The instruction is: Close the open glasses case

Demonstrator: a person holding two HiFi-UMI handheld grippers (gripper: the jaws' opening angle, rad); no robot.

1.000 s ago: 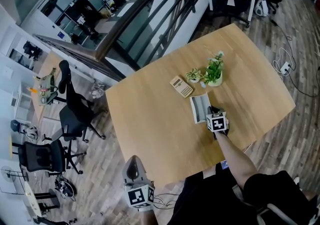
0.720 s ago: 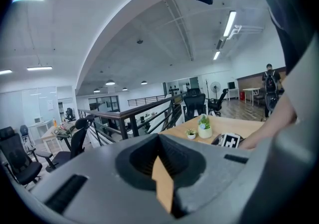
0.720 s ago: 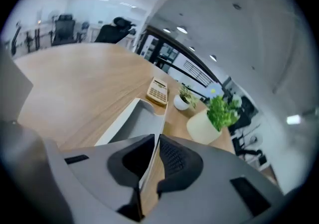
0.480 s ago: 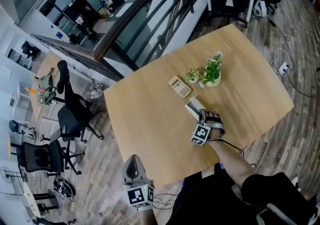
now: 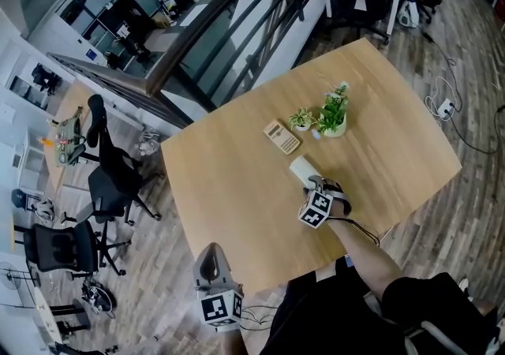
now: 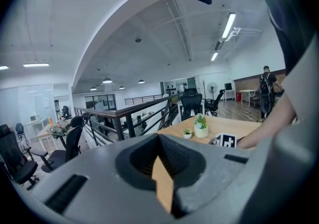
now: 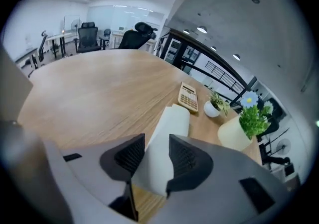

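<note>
The glasses case (image 5: 300, 166), open a second ago, now lies shut on the tabletop (image 5: 237, 188) just beside the calculator (image 5: 282, 137), between the opening jaws of the right tool (image 7: 152, 156), while the left tool (image 6: 162, 188) hangs clenched, empty, well away.

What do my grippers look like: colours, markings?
The left gripper and right gripper are grey moulded plastic with black ribbed pads, each bearing a white cube with black square markers. A thin cable leaves the right one, whose jaws are opening with the glasses case between them.

The glasses case (image 5: 301, 166) is now shut, right claw (image 7: 151, 154) opening around it.
</note>
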